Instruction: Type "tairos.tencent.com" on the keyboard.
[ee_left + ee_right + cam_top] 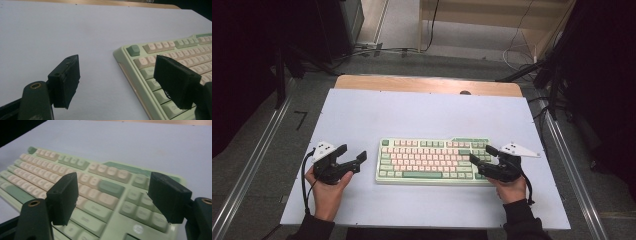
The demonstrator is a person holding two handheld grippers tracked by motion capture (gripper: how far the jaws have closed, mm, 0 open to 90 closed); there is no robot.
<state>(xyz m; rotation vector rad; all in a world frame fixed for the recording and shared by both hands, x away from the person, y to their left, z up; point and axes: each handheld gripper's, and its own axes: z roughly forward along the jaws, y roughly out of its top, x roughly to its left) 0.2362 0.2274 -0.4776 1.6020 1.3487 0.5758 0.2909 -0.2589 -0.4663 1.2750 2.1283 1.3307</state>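
A pale green keyboard (433,161) with pink and green keys lies in the middle of the white table (422,117). My left gripper (352,154) hovers just left of the keyboard, open and empty; in the left gripper view my left gripper (117,80) has its right jaw over the keyboard's (172,65) left edge. My right gripper (482,153) is open over the keyboard's right end; in the right gripper view my right gripper (112,197) frames the keys (100,187) between its jaws, holding nothing.
The white table top rests on a wooden board (427,84) that shows at the far edge. Metal rails (252,165) run along both sides. Cables (377,50) and dark stands lie on the floor beyond the table.
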